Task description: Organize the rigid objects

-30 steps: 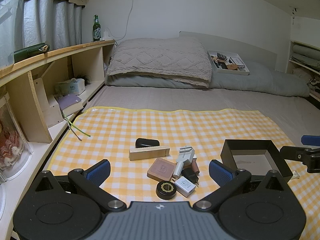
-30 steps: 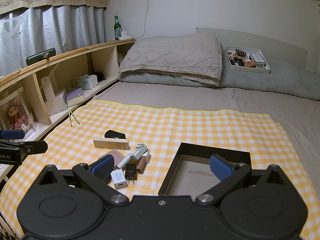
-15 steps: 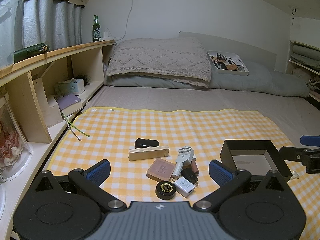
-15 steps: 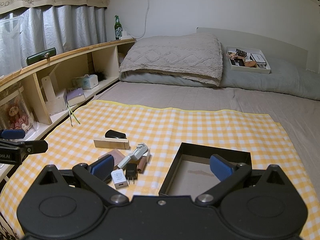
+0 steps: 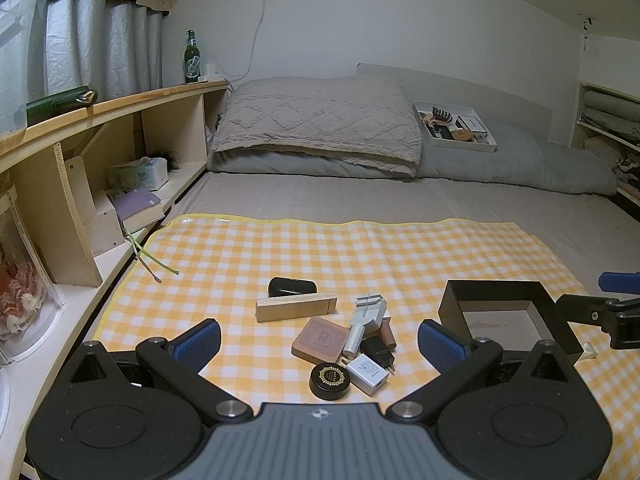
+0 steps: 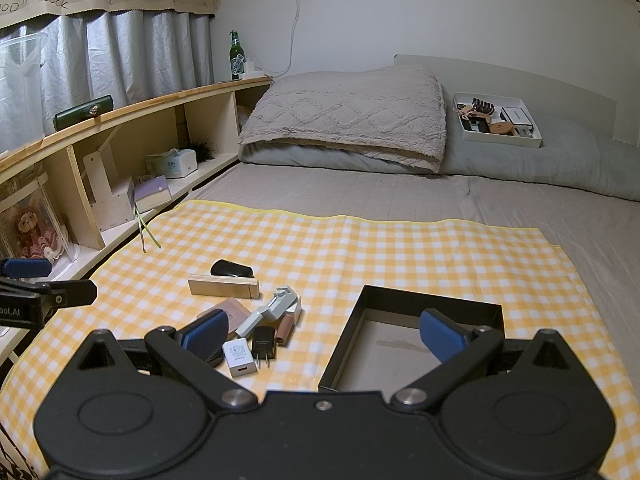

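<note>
A cluster of small rigid objects lies on the yellow checked mat [image 5: 360, 248]: a black case [image 5: 291, 286], a wooden block [image 5: 295, 308], a brown square box [image 5: 321, 339], a grey tool [image 5: 366, 318], a black plug [image 5: 376, 351], a white charger [image 5: 368, 374] and a round black tin [image 5: 329, 380]. An empty black box [image 6: 404, 344] sits to their right. My left gripper [image 5: 320, 344] is open and empty, just before the cluster. My right gripper [image 6: 322, 330] is open and empty, spanning the chargers and the box's left wall.
A wooden shelf unit [image 5: 100, 152] with books and a tissue box runs along the left. A pillow [image 5: 320, 120] and a white tray of items [image 5: 456, 126] lie at the bed's far end. A green bottle [image 5: 192, 58] stands on the shelf.
</note>
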{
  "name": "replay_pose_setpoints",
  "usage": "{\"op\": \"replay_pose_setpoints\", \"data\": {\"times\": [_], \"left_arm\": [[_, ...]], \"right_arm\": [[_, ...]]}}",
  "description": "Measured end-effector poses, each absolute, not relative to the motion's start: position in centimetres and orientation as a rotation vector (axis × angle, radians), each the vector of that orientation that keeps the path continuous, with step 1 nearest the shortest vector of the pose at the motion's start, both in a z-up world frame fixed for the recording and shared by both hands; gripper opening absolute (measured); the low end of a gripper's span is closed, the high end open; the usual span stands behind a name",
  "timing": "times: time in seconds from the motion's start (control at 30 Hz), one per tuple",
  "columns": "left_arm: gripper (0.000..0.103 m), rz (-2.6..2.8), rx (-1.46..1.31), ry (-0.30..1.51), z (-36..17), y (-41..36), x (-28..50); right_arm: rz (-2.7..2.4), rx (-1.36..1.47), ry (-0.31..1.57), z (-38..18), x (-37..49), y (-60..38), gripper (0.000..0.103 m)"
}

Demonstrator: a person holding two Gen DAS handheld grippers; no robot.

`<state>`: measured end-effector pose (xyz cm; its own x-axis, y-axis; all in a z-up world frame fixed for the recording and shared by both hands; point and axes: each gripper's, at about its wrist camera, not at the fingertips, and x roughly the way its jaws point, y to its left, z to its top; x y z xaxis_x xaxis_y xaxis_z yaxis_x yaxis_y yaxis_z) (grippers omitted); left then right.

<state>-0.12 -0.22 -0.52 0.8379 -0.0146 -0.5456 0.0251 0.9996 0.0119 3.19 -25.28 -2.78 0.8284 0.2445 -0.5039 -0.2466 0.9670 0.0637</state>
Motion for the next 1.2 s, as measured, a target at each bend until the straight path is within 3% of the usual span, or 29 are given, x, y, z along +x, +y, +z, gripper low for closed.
{"op": "replay_pose_setpoints", "data": {"times": [0.7, 1.2], "left_arm": [[0.103, -0.017, -0.021, 0.571, -0.5, -0.4, 0.7], [0.103, 0.005, -0.03, 0.603, -0.6, 0.0, 3.8]], "right_arm": [[0.097, 0.065, 0.533, -2.6, 5.8, -30.6, 0.103], [-0.115, 0.028, 0.618, -7.0, 10.5, -37.7, 0.103]]}}
